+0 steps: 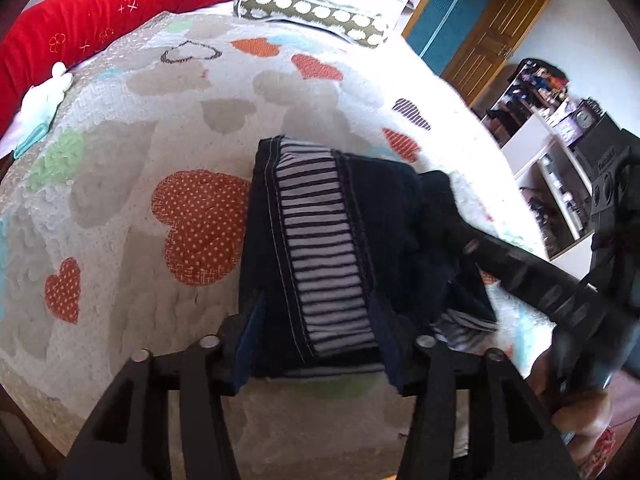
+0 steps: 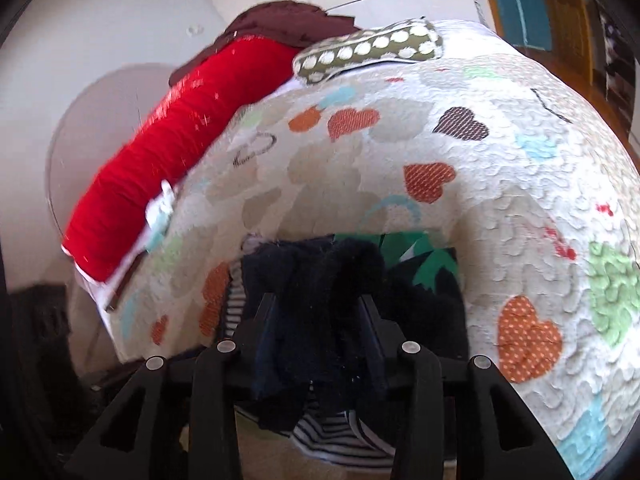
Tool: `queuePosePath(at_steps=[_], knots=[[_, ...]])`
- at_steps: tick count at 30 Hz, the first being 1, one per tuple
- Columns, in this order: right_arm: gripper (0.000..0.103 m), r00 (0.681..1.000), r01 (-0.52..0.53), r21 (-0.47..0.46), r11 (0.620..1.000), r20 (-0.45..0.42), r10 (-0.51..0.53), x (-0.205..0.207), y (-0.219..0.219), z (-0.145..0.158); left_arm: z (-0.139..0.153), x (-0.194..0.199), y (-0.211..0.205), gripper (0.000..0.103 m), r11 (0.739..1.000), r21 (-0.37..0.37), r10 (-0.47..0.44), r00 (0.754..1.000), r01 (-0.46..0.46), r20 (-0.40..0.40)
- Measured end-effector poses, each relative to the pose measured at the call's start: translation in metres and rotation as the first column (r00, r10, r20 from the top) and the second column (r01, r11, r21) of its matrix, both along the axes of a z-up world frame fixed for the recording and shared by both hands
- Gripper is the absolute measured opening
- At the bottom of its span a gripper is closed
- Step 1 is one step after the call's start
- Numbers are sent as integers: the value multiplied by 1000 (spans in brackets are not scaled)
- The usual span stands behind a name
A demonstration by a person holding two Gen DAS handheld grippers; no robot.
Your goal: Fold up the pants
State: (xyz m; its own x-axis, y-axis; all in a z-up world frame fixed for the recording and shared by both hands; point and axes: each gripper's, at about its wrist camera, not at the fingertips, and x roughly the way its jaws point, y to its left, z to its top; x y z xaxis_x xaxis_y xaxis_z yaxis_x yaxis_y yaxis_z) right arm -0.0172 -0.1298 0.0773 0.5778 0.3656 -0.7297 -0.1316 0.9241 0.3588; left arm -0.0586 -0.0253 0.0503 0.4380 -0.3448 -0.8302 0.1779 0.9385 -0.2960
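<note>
Heart-patterned bed quilt (image 1: 120,128) carries the soft, limp dark pants (image 1: 320,240) at lower centre, best taken by folded edges; left gripper (image 1: 316,344) spread around them, right gripper (image 2: 320,340) pinching bunched cloth.

- The pants (image 2: 320,292) bunch over the right gripper (image 2: 320,312), so whether its pads press the cloth cannot be told.
- The shelf clutter (image 1: 540,84) at two o'clock is too small to identify.
- The red bolster (image 1: 80,16) is cut off at ten o'clock.
- The right wrist view is motion-blurred.
</note>
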Motion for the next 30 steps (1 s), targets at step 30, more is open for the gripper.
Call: queuePosePath(at_steps=[30], knots=[[64,970,241,95,966,14,-243,-77,-81,8,109,-94,37,92,990,84,68,901,-114,428]])
